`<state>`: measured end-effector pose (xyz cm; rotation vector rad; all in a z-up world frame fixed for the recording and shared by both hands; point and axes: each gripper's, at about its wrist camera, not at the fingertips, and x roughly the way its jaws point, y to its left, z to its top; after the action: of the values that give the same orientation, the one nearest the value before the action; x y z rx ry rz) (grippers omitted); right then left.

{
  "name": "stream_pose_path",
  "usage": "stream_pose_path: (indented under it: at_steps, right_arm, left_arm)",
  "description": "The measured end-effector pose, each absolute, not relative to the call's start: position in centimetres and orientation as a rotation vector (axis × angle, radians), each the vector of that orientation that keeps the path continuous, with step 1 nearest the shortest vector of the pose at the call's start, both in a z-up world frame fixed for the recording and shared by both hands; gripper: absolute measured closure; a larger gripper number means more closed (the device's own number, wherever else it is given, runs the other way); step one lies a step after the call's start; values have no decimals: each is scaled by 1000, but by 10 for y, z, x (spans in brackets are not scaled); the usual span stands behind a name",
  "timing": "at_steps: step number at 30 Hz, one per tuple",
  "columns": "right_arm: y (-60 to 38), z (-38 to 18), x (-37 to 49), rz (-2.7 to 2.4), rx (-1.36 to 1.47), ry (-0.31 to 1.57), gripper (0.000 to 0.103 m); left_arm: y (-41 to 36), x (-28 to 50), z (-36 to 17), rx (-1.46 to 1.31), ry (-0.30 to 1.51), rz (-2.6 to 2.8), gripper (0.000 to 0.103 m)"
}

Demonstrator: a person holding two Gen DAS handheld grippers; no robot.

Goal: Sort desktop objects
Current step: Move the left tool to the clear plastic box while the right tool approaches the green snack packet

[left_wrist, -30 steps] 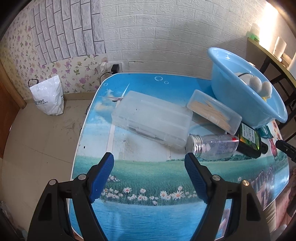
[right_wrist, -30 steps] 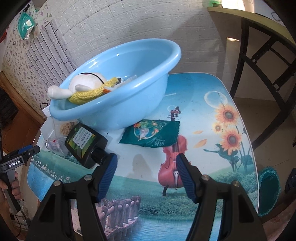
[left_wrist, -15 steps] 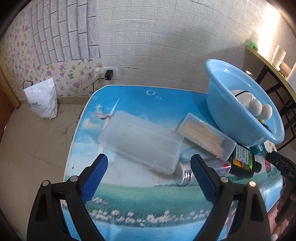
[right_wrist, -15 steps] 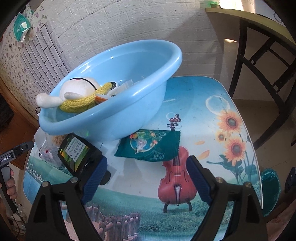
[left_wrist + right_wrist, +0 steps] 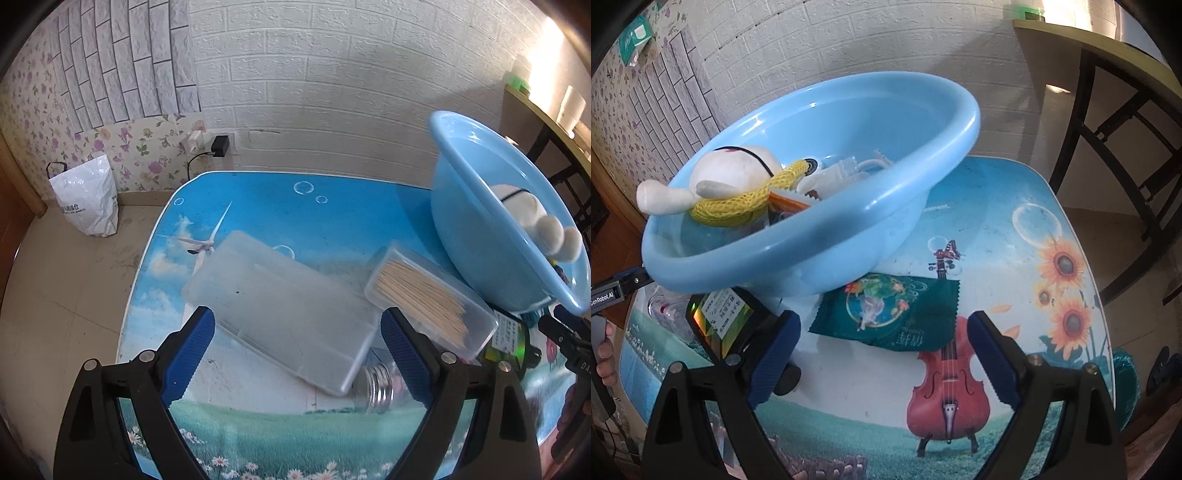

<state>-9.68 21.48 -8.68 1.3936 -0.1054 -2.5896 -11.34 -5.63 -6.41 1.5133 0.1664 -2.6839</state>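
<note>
Both grippers have lifted and pulled back, fingers wide apart, holding nothing.

Just ahead of the left gripper [image 5: 295,345] lies a flat, cloudy plastic box [image 5: 284,314]. Ahead of the right gripper [image 5: 882,354] lies a crinkly green packet [image 5: 886,314], under the smooth blue basin [image 5: 820,236]. Come down slowly and pinch the packet's thin edge.

I see a frosted, matt plastic case [image 5: 284,314] beside a clear plastic box [image 5: 430,299] of pale wooden sticks. The basin [image 5: 827,240] is glossy, smooth blue plastic; the toy [image 5: 727,181] in it is soft white plush with a knitted yellow scarf. The bottle's cap [image 5: 375,387] looks like ribbed shiny metal. The green sachet [image 5: 890,314] is slick foil. My grippers' pads [image 5: 194,350] are ribbed blue rubber.
</note>
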Motion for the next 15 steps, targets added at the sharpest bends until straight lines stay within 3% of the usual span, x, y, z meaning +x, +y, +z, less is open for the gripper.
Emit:
stream_pose_path:
  at_steps: [15]
  right_arm:
    - [220, -96, -108, -2605, 1449, -53, 10]
  left_arm:
    - [-61, -134, -79, 1534, 225, -2627, 6]
